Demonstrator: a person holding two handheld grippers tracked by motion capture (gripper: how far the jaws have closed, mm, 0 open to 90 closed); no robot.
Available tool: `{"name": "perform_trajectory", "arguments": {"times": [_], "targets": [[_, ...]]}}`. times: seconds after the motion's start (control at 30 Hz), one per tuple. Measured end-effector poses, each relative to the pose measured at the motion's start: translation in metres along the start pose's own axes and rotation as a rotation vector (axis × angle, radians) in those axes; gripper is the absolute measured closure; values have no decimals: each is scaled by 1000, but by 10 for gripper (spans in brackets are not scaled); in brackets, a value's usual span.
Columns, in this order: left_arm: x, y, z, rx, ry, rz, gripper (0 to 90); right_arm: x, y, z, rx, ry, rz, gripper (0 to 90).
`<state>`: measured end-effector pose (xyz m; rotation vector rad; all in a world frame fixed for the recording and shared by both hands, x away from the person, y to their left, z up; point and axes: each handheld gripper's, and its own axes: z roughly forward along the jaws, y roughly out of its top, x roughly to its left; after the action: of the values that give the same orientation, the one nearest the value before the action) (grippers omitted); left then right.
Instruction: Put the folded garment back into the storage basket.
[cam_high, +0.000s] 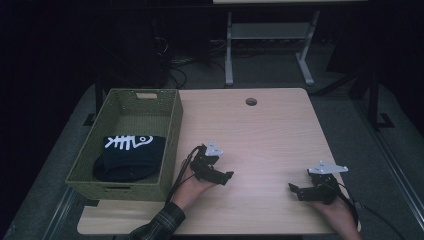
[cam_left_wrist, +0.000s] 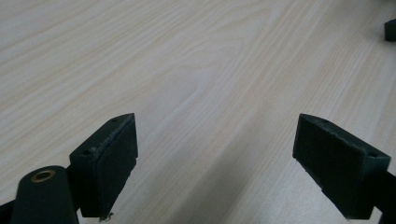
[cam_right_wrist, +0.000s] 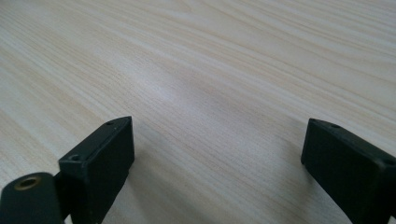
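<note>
Wood table (cam_high: 260, 130), both claws low, jaws apart

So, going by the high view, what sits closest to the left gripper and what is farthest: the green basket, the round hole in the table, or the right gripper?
From the left gripper, nearest first:
1. Green basket, just to its left, at the table's left edge, with a dark folded cloth inside.
2. Right gripper, across the table to its right, near the front edge.
3. Round hole, far ahead near the table's back edge; too close to the right gripper's distance to call.
</note>
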<state>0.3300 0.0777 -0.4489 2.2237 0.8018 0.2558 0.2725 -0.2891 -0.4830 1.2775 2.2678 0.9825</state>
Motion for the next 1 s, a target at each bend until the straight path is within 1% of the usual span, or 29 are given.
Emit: {"name": "perform_trajectory", "arguments": {"times": [0.03,0.07,0.13,0.27,0.37,0.4,0.43,0.47,0.57,1.0], "targets": [[0,-2,2,-1,3,-1,136,0,0,0,0,1,0,91],[0,-3,4,3,11,10,135,0,0,0,0,2,-1,91],[1,-7,8,14,19,19,136,0,0,0,0,2,-1,91],[1,-12,14,25,19,21,135,0,0,0,1,3,-2,91],[0,-15,18,36,26,35,131,0,0,0,1,3,-1,91],[0,-16,20,36,35,49,130,0,0,0,1,4,-2,91],[-1,-17,21,22,41,59,126,0,0,0,1,4,-1,91],[-1,-18,21,18,41,55,127,0,0,0,1,4,-2,91],[-2,-20,22,-12,30,63,127,0,0,0,2,5,-2,91],[-2,-20,22,-12,25,64,129,0,0,0,2,5,-3,91]]}}
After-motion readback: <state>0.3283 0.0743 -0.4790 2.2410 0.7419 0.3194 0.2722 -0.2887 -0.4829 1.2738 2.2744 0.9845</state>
